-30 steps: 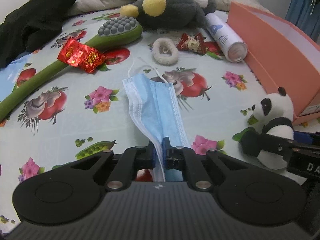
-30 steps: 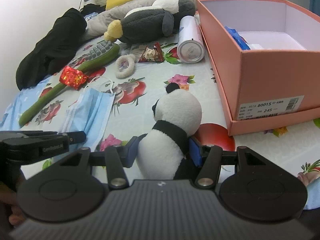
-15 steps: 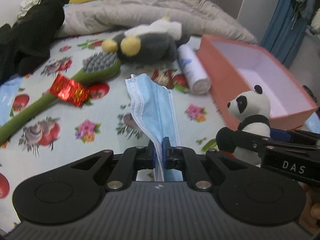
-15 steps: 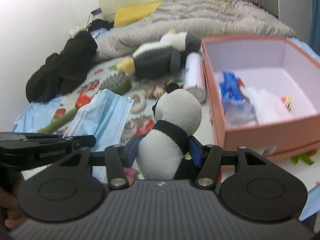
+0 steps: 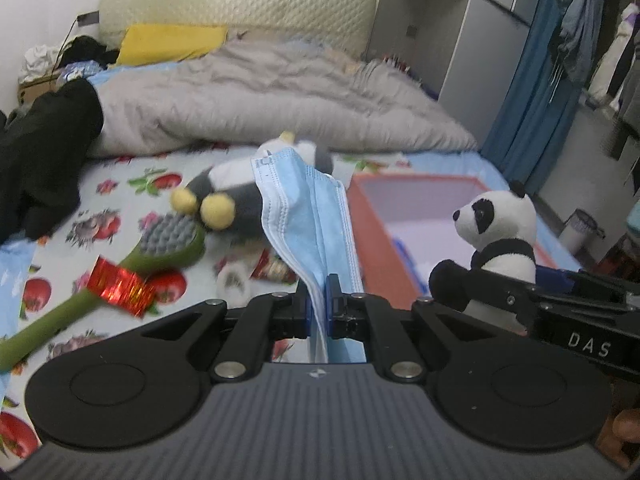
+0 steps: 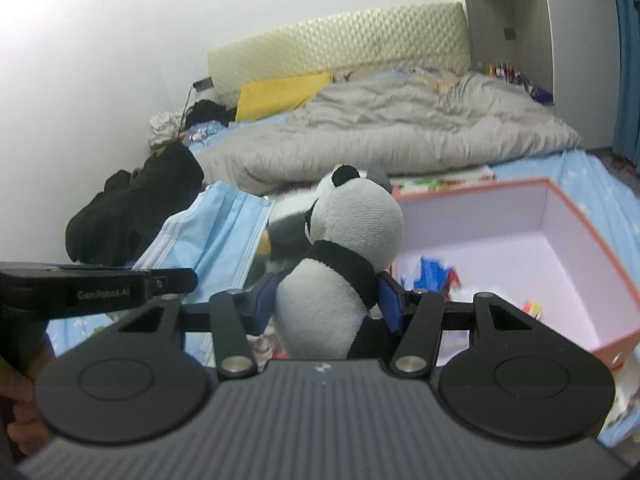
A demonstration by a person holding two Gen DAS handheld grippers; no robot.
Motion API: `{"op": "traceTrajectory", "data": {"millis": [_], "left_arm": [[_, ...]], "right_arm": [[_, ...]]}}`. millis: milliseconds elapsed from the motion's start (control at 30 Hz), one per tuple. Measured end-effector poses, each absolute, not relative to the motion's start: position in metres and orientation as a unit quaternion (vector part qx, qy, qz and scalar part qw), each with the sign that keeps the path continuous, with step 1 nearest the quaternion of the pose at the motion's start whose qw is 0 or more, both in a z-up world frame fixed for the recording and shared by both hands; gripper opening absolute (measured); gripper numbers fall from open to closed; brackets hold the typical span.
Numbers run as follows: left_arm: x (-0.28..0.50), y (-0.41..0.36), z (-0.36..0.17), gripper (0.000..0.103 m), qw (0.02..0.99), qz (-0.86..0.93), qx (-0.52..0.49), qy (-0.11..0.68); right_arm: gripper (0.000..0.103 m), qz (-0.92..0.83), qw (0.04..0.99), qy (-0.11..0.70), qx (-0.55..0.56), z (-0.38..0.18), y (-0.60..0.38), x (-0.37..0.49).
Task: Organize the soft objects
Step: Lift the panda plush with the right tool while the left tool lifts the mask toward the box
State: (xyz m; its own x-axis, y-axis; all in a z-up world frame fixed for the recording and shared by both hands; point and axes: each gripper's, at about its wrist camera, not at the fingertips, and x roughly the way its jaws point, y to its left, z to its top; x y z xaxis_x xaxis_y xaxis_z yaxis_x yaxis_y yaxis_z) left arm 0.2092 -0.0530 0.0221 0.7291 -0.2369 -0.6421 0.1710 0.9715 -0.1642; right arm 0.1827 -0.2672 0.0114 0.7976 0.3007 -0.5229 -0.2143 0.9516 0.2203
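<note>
My left gripper (image 5: 317,307) is shut on a blue face mask (image 5: 308,216) and holds it up in the air above the bed. My right gripper (image 6: 326,300) is shut on a small panda plush (image 6: 344,264), also lifted. The panda also shows in the left wrist view (image 5: 498,240), and the mask in the right wrist view (image 6: 216,240). The open pink box (image 6: 592,248) lies to the right, with a blue item (image 6: 434,272) and small bits inside. It also shows in the left wrist view (image 5: 376,240).
On the fruit-print sheet lie a large penguin plush (image 5: 232,200), a green long-handled brush (image 5: 160,248), a red foil wrapper (image 5: 120,290), a white scrunchie (image 5: 234,280) and a snack packet (image 5: 272,268). Black clothing (image 5: 44,152) and a grey duvet (image 5: 280,100) lie behind.
Both grippers have risen from the bed, lifting the mask and the panda. The views now look higher, across the bed to the headboard, and the box sits lower in view.
</note>
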Motion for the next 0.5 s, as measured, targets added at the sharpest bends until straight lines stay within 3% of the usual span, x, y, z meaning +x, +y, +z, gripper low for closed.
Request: {"op": "traceTrajectory", "data": {"millis": [233,500], "left_arm": [[0.234,-0.086,0.039,0.008,0.929,-0.124,-0.049,0.344],[0.282,-0.133,0.022,0.008,0.916,-0.136,-0.039,0.375]], "right_arm": [[0.057,0.120,0.953,0.266,0.078,0.027,-0.301,0.199],[0.057,0.086,0.952,0.280,0.094,0.009,-0.346,0.226]]}}
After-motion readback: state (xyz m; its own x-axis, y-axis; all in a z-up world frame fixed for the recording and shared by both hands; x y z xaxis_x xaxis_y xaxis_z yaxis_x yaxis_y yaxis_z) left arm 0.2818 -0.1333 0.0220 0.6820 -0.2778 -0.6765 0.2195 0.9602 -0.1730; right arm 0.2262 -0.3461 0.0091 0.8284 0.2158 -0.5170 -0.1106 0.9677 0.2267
